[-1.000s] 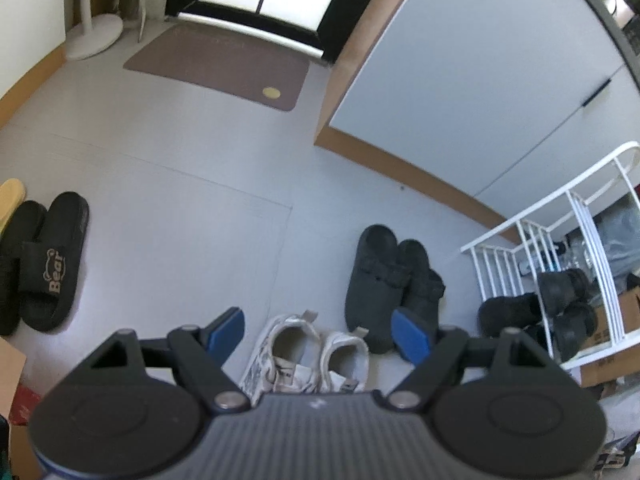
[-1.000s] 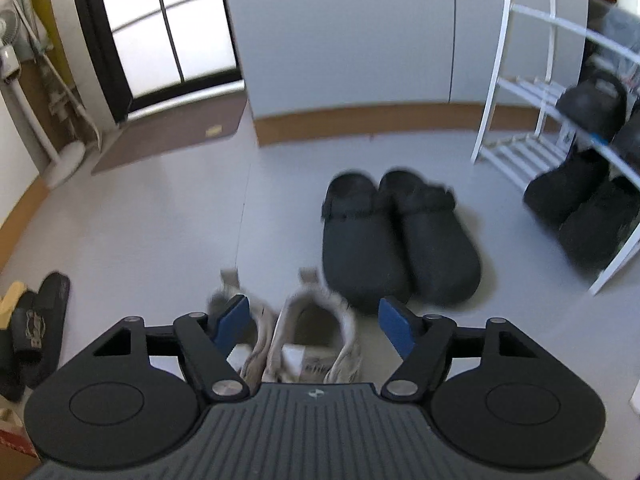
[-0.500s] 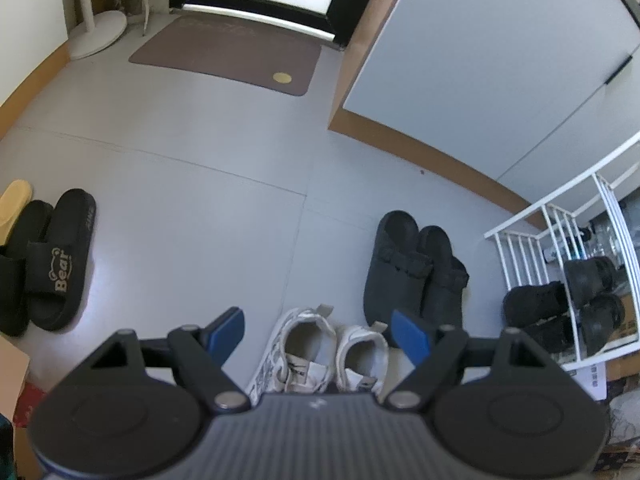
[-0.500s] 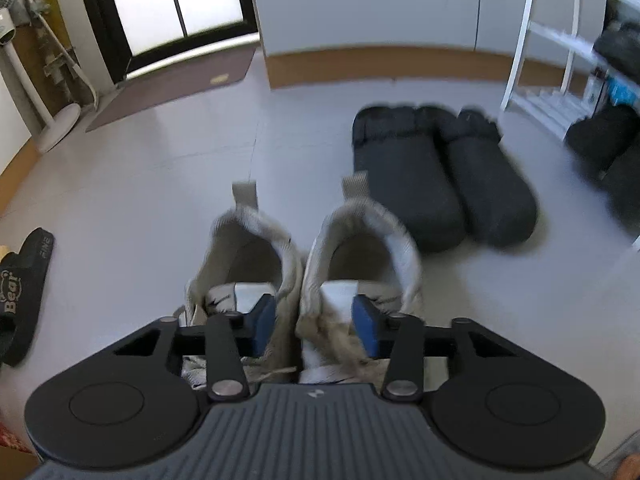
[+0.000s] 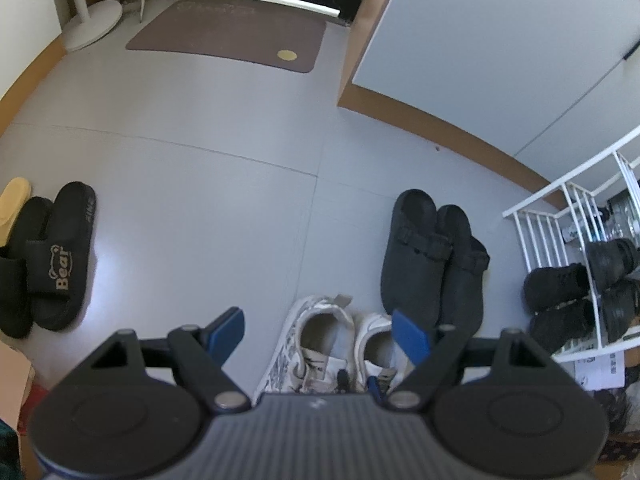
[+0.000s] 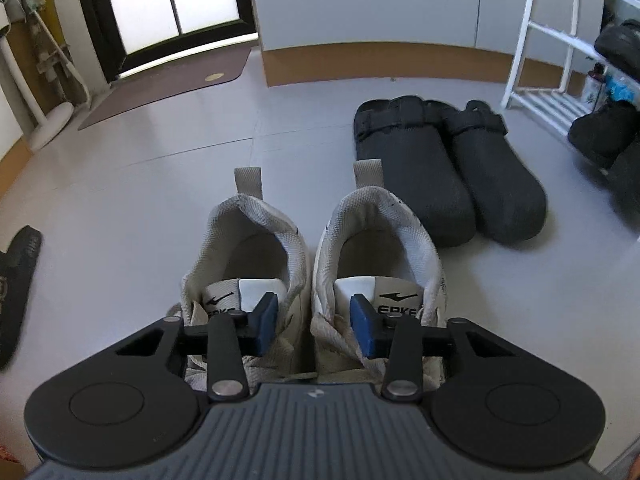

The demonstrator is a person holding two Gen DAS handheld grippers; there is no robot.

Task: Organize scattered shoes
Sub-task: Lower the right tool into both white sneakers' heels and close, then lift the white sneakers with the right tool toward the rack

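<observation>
A pair of white sneakers (image 6: 312, 248) stands heels-away on the grey floor, seen close in the right wrist view and low in the left wrist view (image 5: 320, 332). My right gripper (image 6: 314, 322) has one blue pad inside each sneaker, by the tongues. The two inner collar walls lie between its jaws, which are closing; a small gap still shows at each pad. My left gripper (image 5: 318, 332) hovers open above the sneakers, holding nothing. A pair of black clogs (image 6: 448, 168) lies just right of the sneakers.
A white wire shoe rack (image 5: 568, 216) with dark shoes (image 5: 560, 288) stands at the right. Black "Bear" slides (image 5: 52, 260) and a yellow slipper (image 5: 14, 196) lie at the left. A brown doormat (image 5: 228, 36) lies by the door, with a grey cabinet (image 6: 360, 4) beside it.
My right gripper dropped down onto the sneakers and its jaws narrowed, each finger now in one shoe. The left gripper sank a little, still wide open.
</observation>
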